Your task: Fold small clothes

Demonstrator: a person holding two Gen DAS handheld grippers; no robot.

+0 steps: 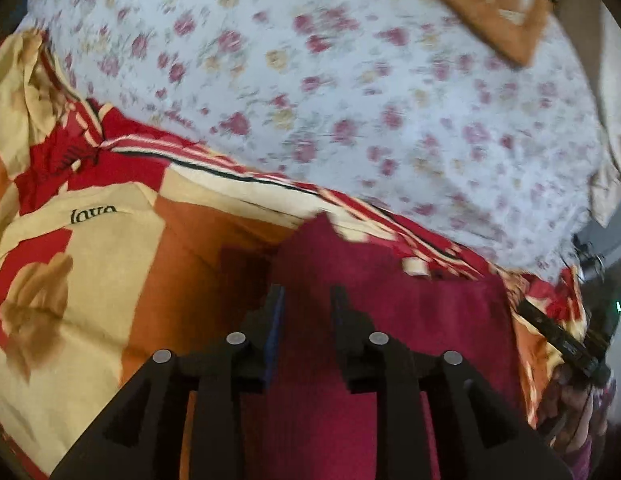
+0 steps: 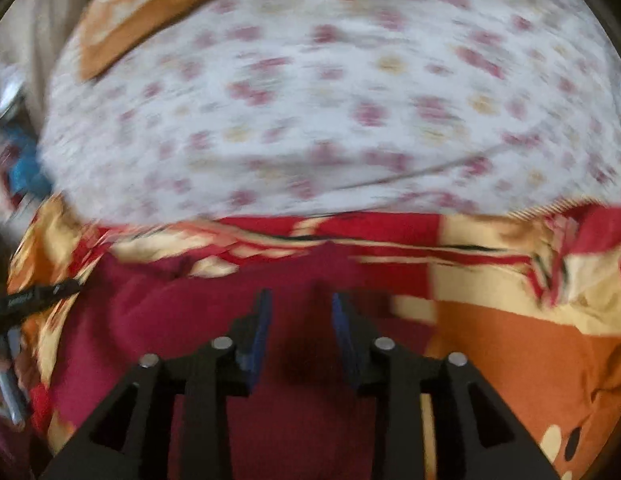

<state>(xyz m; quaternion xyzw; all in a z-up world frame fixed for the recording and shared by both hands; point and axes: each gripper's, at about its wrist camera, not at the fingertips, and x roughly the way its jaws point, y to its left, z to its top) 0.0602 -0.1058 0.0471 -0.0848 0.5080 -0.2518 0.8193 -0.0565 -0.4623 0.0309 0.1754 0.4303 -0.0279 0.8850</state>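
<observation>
A dark crimson garment (image 1: 394, 300) lies flat on a red, cream and orange patterned bedcover (image 1: 90, 280). My left gripper (image 1: 308, 294) hangs over its left part with its jaws apart and nothing between them. The same garment (image 2: 182, 312) shows in the right wrist view. My right gripper (image 2: 298, 300) is over its right part, jaws apart and empty. The other gripper shows at the right edge of the left wrist view (image 1: 566, 340). Both views are blurred by motion.
A white sheet with red and yellow flowers (image 1: 350, 92) covers the bed beyond the patterned cover (image 2: 530, 320). An orange and white cushion (image 1: 482, 4) lies at the far end and also shows in the right wrist view (image 2: 150, 8). A blue object (image 2: 24, 168) is at the left edge.
</observation>
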